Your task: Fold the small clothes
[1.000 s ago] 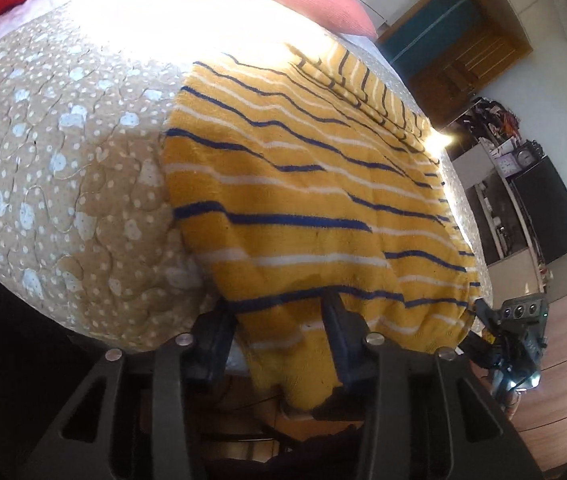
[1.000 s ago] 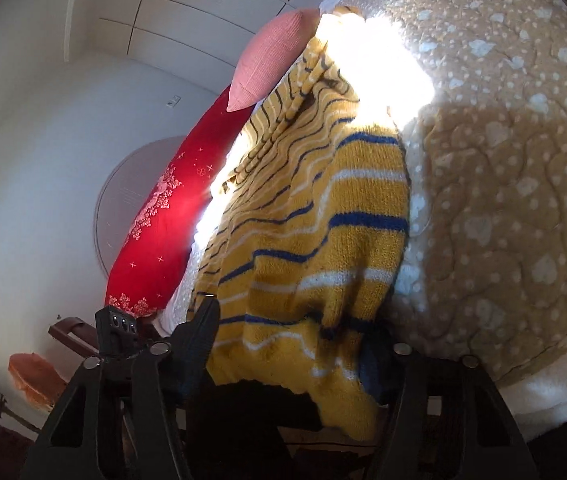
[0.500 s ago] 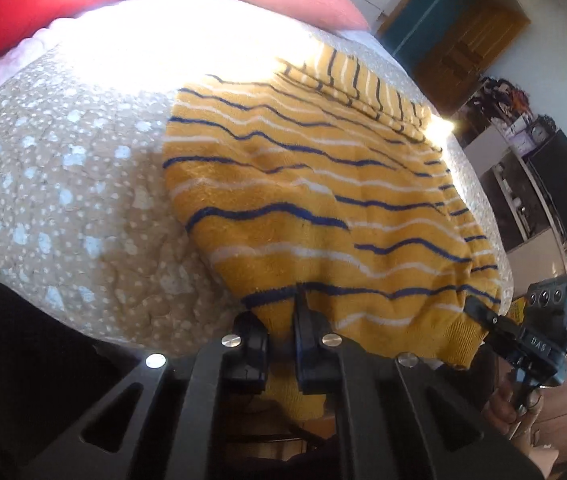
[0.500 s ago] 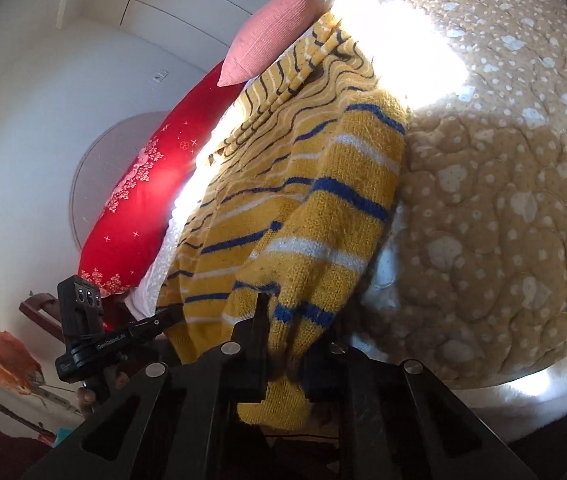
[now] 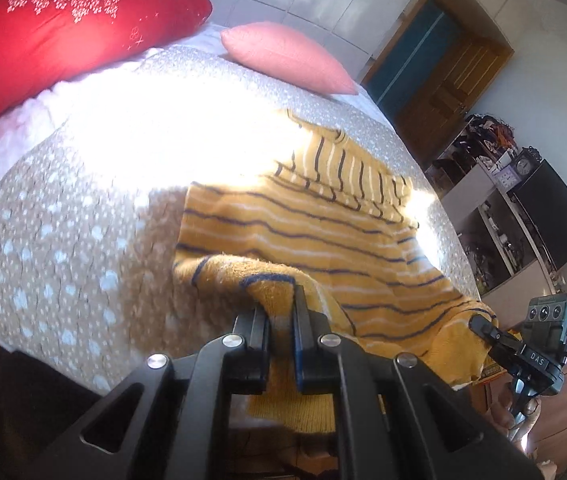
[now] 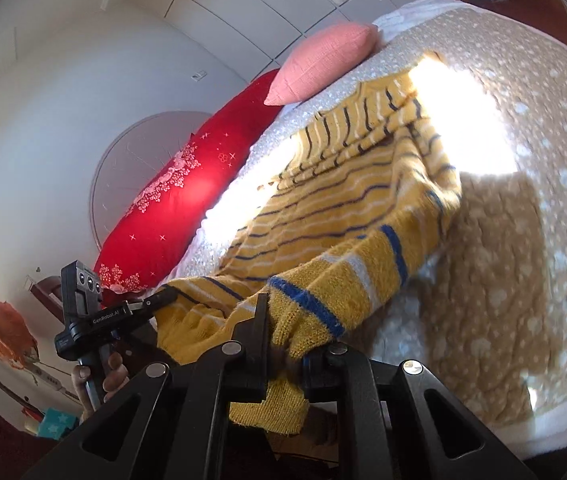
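A yellow knit sweater (image 5: 323,232) with blue and white stripes lies on a beige spotted quilt (image 5: 63,240). Its sleeves are folded across the far end. My left gripper (image 5: 281,312) is shut on the sweater's near hem at its left corner and holds it lifted off the quilt. My right gripper (image 6: 283,328) is shut on the hem at the right corner of the sweater (image 6: 343,220), also lifted. The right gripper shows in the left wrist view (image 5: 483,326), and the left gripper shows in the right wrist view (image 6: 159,300).
A long red pillow (image 5: 63,32) and a pink cushion (image 5: 287,56) lie at the head of the bed. A dark cabinet with shelves (image 5: 523,220) and a wooden door (image 5: 443,76) stand to the right. The bed's near edge (image 6: 523,432) is just below the grippers.
Both grippers closed on the hem, then lifted it and carried it forward over the sweater's body, so the bottom edge now curls up off the quilt.
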The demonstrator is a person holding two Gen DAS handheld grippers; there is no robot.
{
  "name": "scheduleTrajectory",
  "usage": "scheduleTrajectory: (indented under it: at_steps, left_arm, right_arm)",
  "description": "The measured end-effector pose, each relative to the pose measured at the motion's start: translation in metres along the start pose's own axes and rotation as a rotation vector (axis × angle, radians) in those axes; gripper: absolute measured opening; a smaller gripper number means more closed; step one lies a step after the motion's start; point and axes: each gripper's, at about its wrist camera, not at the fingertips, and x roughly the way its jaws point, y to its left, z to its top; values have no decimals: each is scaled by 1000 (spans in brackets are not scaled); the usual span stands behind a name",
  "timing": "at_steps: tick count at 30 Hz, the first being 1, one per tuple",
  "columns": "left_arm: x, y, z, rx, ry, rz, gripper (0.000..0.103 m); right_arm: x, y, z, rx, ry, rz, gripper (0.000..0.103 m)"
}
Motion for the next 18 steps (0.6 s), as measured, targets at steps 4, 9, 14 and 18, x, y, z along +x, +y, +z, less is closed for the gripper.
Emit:
scheduleTrajectory:
  at_steps: [4, 9, 14, 18]
  left_arm:
    - [22, -10, 57, 26, -42, 15, 8]
    - [74, -16, 129, 8, -40, 37, 8]
    - [135, -15, 177, -25, 5, 71, 8]
    - [174, -4, 194, -55, 69, 87, 8]
  right_arm:
    - [13, -5, 60, 26, -64, 12, 13]
    - [46, -13, 129, 46, -109, -31, 13]
    - [89, -33, 174, 78, -97, -102, 13]
    - [120, -58, 196, 125, -61, -119, 15]
